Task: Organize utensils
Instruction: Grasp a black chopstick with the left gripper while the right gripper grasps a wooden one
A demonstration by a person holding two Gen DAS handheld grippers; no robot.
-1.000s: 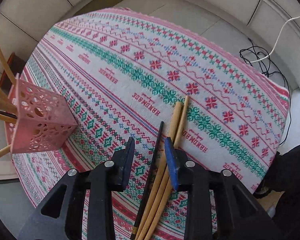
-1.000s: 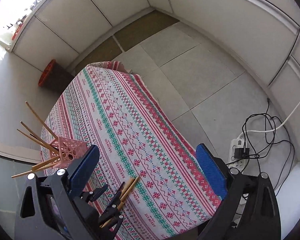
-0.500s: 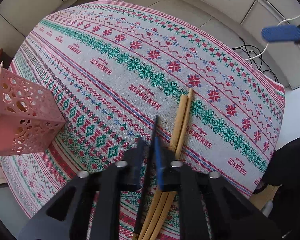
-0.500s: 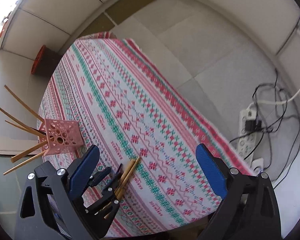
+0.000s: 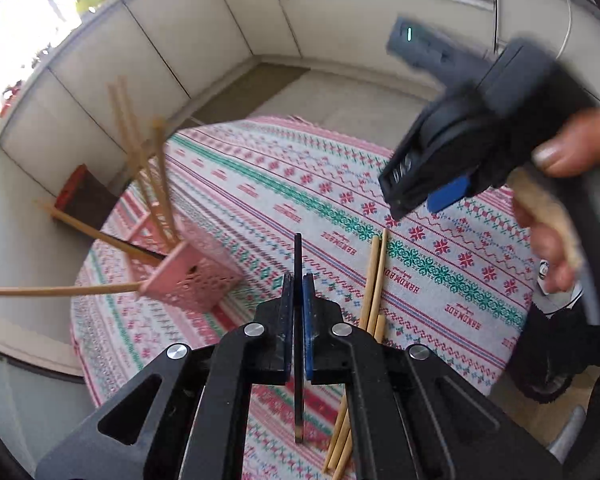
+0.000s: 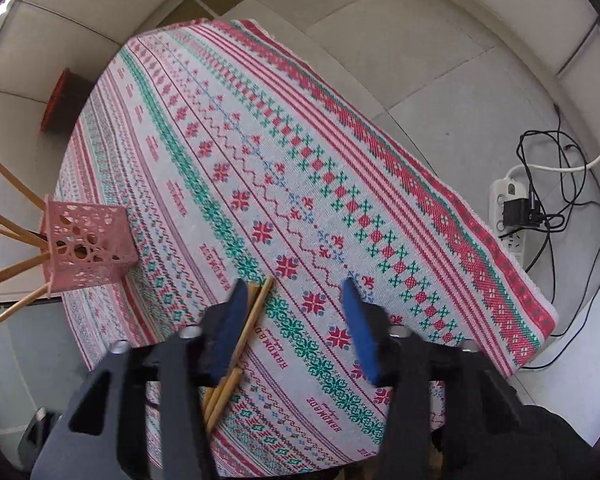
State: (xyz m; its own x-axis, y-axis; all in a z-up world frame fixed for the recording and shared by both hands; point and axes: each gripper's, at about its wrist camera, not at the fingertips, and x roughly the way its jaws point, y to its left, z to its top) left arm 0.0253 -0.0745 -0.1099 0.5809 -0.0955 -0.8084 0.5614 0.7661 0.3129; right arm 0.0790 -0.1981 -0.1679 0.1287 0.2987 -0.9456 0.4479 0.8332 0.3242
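Black chopstick [image 5: 298, 264] is pinched in the left gripper [image 5: 297, 300], up off the tablecloth [image 5: 440, 280]. Right gripper [image 6: 296, 316] gapes wide above the wooden chopsticks [image 6: 256, 308] (pink holder [image 6: 86, 246] sits off left).

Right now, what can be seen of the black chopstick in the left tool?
The black chopstick is a slim, straight, dark stick, its material unclear. The left tool is shut on its middle, both pads pressed against it. One end points forward over the patterned tablecloth; the other, slightly paler, runs back under the tool. It looks lifted, apart from the wooden chopsticks beside it.
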